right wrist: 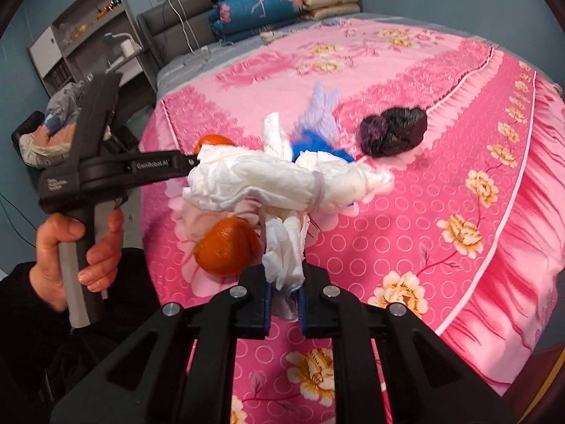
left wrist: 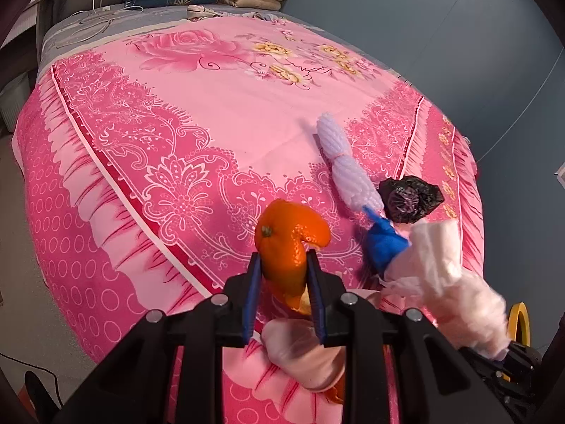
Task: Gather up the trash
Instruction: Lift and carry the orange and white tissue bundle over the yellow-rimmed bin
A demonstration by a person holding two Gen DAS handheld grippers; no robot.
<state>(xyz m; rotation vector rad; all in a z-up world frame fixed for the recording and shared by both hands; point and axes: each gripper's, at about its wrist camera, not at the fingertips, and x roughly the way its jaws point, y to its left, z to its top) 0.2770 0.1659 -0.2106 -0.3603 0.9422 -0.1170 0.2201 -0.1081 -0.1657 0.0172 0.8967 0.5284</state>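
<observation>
My left gripper is shut on a piece of orange peel and holds it above the pink bedspread. My right gripper is shut on a crumpled white tissue, also held above the bed; the tissue also shows in the left wrist view. On the bed lie a white foam net sleeve, a crumpled black plastic bag and a blue scrap. A second piece of orange peel lies on the bed below the tissue. The left gripper body shows in the right wrist view.
Folded quilts are stacked at the head of the bed. A shelf unit and a pile of clothes stand beside the bed on the left. A blue wall runs along the bed's far side.
</observation>
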